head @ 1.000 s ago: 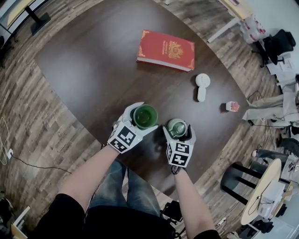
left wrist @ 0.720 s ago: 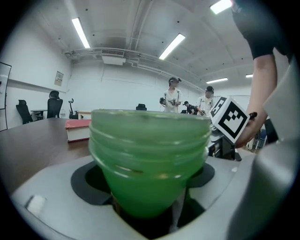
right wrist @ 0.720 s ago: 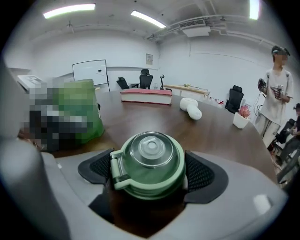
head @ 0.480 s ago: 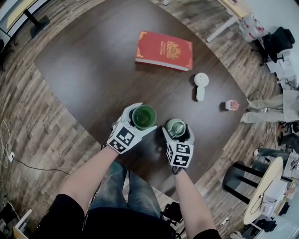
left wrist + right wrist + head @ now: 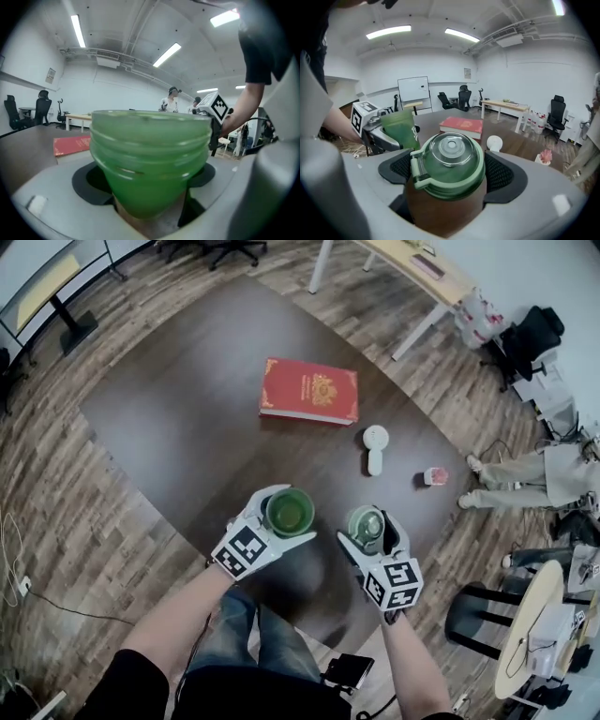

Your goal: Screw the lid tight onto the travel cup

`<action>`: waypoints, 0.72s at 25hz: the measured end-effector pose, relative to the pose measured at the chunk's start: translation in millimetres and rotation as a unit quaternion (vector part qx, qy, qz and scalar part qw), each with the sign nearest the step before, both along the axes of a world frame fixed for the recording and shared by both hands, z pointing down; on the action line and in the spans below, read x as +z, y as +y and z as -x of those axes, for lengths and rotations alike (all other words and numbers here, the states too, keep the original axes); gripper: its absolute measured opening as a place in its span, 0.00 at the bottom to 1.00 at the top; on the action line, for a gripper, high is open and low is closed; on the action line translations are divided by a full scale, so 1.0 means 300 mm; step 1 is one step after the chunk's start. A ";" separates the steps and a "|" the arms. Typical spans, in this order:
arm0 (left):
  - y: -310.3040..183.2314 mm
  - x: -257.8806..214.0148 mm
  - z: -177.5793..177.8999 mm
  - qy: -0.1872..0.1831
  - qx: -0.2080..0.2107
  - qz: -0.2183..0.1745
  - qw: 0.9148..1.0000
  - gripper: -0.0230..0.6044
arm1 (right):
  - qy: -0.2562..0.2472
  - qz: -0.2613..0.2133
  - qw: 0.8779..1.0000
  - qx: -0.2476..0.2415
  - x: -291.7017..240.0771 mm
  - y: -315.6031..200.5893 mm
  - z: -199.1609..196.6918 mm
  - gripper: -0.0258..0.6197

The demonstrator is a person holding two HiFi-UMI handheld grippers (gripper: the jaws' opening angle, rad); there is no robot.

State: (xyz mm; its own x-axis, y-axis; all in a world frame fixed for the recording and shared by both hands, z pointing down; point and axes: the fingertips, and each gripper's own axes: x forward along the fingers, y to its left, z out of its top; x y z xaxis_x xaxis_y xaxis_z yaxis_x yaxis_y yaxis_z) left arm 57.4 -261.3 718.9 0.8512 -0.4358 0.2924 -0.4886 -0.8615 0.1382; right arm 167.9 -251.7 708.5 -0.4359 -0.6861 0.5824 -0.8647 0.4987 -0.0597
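A translucent green travel cup (image 5: 288, 512) with a threaded open mouth is held upright over the table's near edge, and my left gripper (image 5: 281, 518) is shut on it. In the left gripper view the cup (image 5: 150, 154) fills the space between the jaws. To its right is the green lid (image 5: 366, 526) with a clear cap, and my right gripper (image 5: 371, 532) is shut on it. In the right gripper view the lid (image 5: 449, 161) sits between the black pads, with the cup (image 5: 399, 129) to the left. Cup and lid are apart, side by side.
On the dark brown table (image 5: 178, 427) lie a red book (image 5: 309, 390), a white handheld device (image 5: 375, 448) and a small pink object (image 5: 432, 476). Wood floor surrounds the table. A black stool (image 5: 473, 607) stands at the right, and office chairs and desks stand further off.
The right gripper with the lid has drifted a little to the right and turned, widening the gap to the cup. The head view has pulled back. The left gripper still holds the cup.
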 end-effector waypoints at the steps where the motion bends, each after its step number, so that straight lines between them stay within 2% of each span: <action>1: 0.017 -0.056 -0.012 0.007 0.015 0.001 1.000 0.70 | -0.009 -0.009 1.000 -0.016 -0.077 0.008 0.000 0.78; 3: 0.058 -0.155 -0.035 0.003 0.046 0.000 0.999 0.70 | -0.026 -0.026 0.998 -0.049 -0.236 0.032 0.000 0.78; 5: 0.106 -0.238 -0.057 -0.017 0.077 0.000 0.997 0.70 | -0.049 -0.039 0.995 -0.080 -0.397 0.068 0.004 0.78; 8: 0.170 -0.354 -0.082 -0.046 0.125 -0.006 0.991 0.70 | -0.085 -0.063 0.984 -0.140 -0.634 0.123 0.041 0.78; 13: 0.302 -0.536 -0.140 -0.071 0.202 -0.010 0.977 0.70 | -0.086 -0.098 0.955 -0.267 -0.947 0.249 0.165 0.78; 18: 0.394 -0.672 -0.187 -0.087 0.254 -0.012 0.963 0.70 | -0.052 -0.080 0.918 -0.385 -1.026 0.360 0.285 0.78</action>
